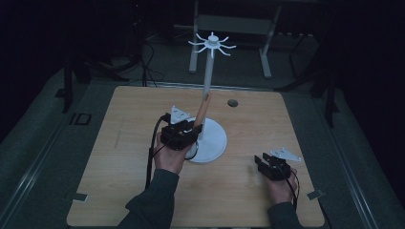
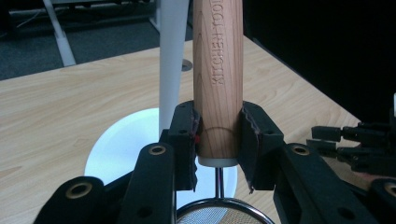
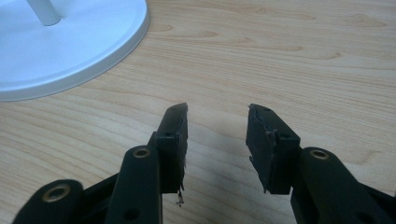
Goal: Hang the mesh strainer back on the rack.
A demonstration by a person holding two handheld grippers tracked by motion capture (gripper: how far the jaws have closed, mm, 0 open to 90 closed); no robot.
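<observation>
Near the table's middle, the left gripper (image 2: 217,135) is clenched on a wooden handle (image 2: 218,79) stamped KITCHEN TOOL; the handle's top is cut off in the left gripper view, and a wire mesh strainer (image 2: 219,214) below it is barely visible at the frame edge. It is held tilted just beside the white stand (image 1: 207,86) pole, over the round base (image 1: 210,140). At the right, the right gripper (image 3: 217,135) is released, nothing between its jaws, above bare table (image 3: 289,56); dim room beyond is hard to make out
</observation>
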